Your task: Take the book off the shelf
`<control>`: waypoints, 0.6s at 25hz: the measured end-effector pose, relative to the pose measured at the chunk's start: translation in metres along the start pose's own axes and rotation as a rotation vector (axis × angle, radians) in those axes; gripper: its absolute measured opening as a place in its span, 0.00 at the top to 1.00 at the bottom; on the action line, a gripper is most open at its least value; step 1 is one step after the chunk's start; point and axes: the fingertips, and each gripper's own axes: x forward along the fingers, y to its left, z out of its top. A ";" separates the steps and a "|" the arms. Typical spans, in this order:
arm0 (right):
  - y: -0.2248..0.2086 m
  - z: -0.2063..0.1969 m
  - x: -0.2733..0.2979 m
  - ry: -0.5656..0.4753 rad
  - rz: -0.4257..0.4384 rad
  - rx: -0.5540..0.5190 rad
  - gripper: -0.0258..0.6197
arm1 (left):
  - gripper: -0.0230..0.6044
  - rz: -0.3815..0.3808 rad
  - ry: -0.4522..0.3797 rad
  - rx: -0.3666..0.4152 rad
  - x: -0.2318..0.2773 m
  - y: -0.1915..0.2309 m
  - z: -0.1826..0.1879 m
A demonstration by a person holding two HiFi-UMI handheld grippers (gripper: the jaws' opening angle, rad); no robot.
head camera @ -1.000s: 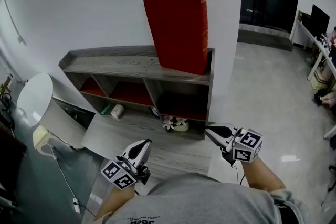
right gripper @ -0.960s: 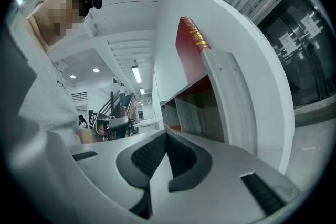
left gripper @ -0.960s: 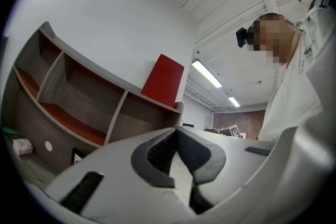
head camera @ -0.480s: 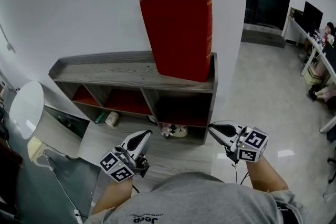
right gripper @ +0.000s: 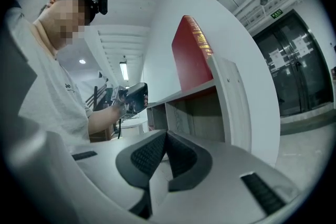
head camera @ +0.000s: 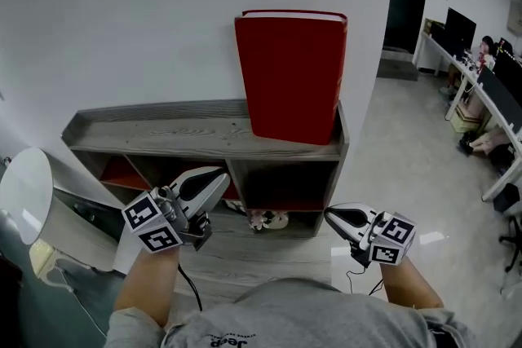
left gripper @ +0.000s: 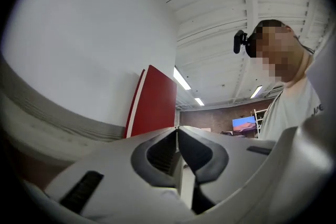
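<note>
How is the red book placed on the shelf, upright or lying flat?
Upright. The red book stands on its lower edge on the shelf's top board, closed, near the right end.

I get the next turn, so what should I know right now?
Left gripper: raised in front of the grey wooden shelf, fingers just opening, nothing between them.
Right gripper: lower, fingers shut, empty.
Red hardcover book: upright on the shelf's top, at the right end.
Done: nothing yet. Left: grip the book and lift it off.
</note>
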 end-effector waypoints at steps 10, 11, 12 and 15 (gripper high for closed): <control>-0.014 0.007 -0.002 -0.012 -0.025 -0.016 0.94 | 0.79 -0.069 0.038 0.060 0.054 0.052 0.050; -0.016 0.009 -0.002 -0.014 -0.026 -0.018 0.94 | 0.76 -0.075 0.042 0.065 0.059 0.055 0.053; -0.017 0.010 -0.003 -0.015 -0.026 -0.019 0.94 | 0.72 -0.080 0.048 0.071 0.064 0.059 0.057; -0.021 0.014 -0.004 -0.020 -0.024 -0.022 0.94 | 0.62 -0.097 0.067 0.081 0.078 0.070 0.065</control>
